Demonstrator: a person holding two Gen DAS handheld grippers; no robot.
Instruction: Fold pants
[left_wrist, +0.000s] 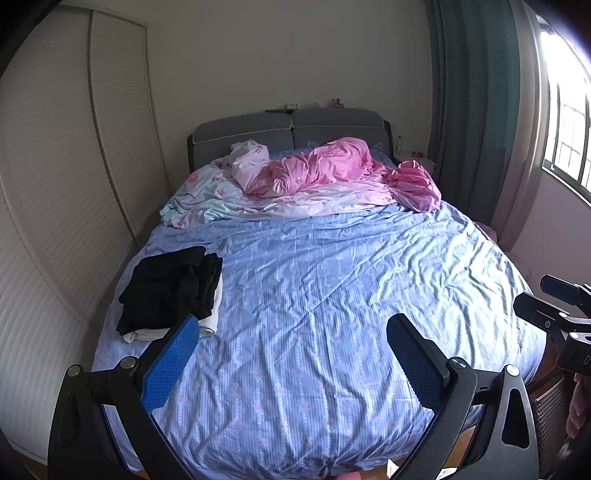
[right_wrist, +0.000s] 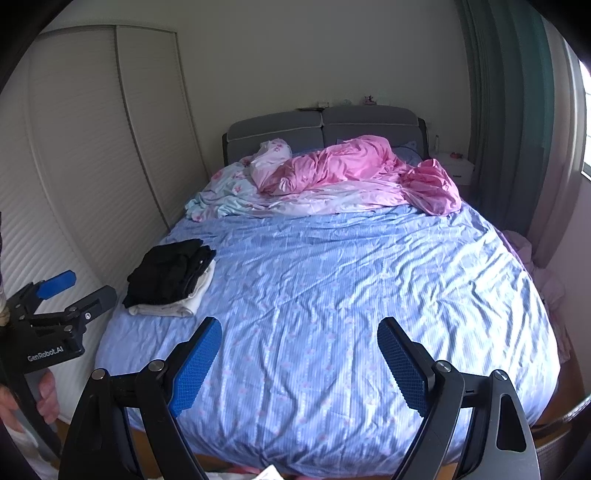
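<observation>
A stack of folded clothes lies at the left side of the bed: black pants (left_wrist: 170, 288) (right_wrist: 170, 271) on top of a white folded garment (left_wrist: 210, 321) (right_wrist: 166, 308). My left gripper (left_wrist: 293, 328) is open and empty, held above the foot of the bed, with the stack just beyond its left finger. My right gripper (right_wrist: 299, 332) is open and empty, also above the foot of the bed. The right gripper's body shows at the right edge of the left wrist view (left_wrist: 554, 314); the left gripper's body shows at the left edge of the right wrist view (right_wrist: 55, 306).
The bed has a wrinkled blue striped sheet (left_wrist: 332, 314) (right_wrist: 351, 288). Pink and pale floral bedding (left_wrist: 317, 173) (right_wrist: 340, 173) is bunched by the grey headboard (left_wrist: 291, 125). White closet doors (left_wrist: 55, 184) stand left. A green curtain (left_wrist: 469, 92) and a window are at the right.
</observation>
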